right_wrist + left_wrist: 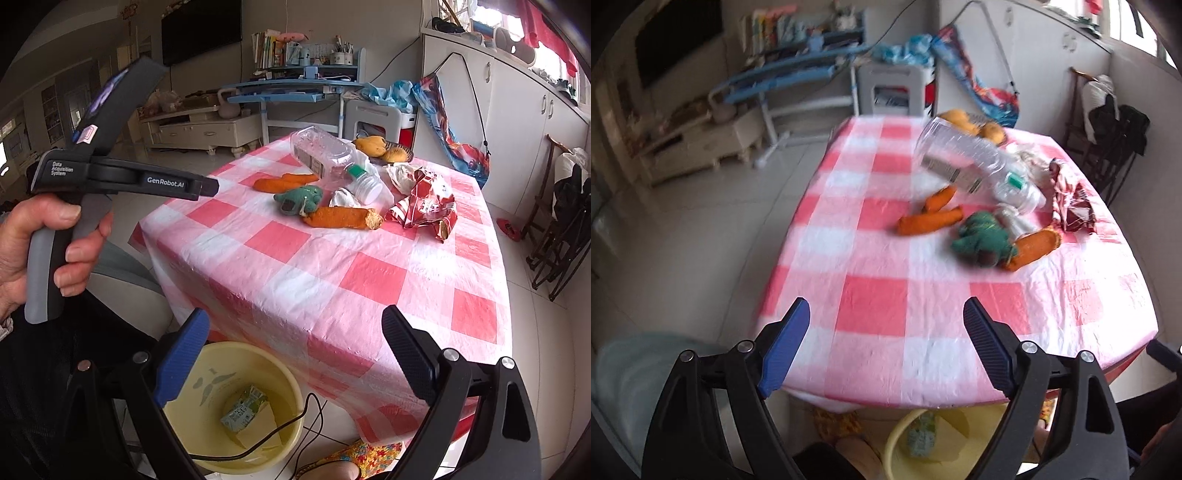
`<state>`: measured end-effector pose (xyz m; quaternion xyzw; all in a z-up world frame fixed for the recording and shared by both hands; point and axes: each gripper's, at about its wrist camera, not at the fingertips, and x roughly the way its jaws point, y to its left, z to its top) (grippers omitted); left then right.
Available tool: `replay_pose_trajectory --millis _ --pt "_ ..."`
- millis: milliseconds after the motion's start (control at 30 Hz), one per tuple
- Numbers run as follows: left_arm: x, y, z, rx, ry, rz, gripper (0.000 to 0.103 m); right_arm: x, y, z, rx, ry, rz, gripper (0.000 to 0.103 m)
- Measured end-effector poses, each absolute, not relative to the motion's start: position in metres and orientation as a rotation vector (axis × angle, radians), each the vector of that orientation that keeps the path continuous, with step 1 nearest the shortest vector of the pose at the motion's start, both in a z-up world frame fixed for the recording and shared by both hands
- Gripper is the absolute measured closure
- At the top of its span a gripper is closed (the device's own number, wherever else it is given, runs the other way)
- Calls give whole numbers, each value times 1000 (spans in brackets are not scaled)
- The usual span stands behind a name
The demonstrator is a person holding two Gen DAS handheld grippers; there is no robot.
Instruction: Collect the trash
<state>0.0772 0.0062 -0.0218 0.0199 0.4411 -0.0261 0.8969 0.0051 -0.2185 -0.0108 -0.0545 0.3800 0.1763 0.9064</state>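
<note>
From the left wrist view we see the left gripper (886,321) spread wide with nothing between its blue pads, poised above the near edge of the bench (871,302) with its pink-and-white checked cloth. Below that edge sits a yellow bucket (897,439), only partly visible between the gripper arms, and inside it we make out a small greenish carton (921,434). Farther across the bench a clear plastic bottle (964,158) lies on its side, its green-ringed neck toward the right, and the picture is too blurred for us to tell whether anything is inside it. Near it lie orange carrot toys (929,216), a green plush toy (979,240) and a crumpled red wrapper (1071,206). In the right wrist view the right gripper (295,332) is also spread, holding nothing, over the bench corner (332,295). The yellow bucket (207,417) stands on the floor just beside that corner, and in its bottom we see the green-and-white carton (243,408) lying on a pale sheet of paper, with a black cable draped over the rim. A person's hand (44,243) holds the left gripper's handle at the left. On the bench the clear bottle (325,155) looks empty, lying beside crumpled white paper (343,197) and the red snack wrapper (424,203), with a dish of yellow fruit (384,149) behind.
</note>
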Motion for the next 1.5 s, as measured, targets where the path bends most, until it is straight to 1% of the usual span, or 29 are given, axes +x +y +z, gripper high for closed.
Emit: replay_pose_trajectory --millis 167,1133,1500 --pt "78 8 -23 23 888 -49 21 6 -212 -12 -126 781 374 13" --pt "87 -5 -36 12 939 -93 21 8 -191 -27 -203 808 395 13" --pt "85 -7 -34 6 938 -108 19 6 -174 -35 -263 811 420 13"
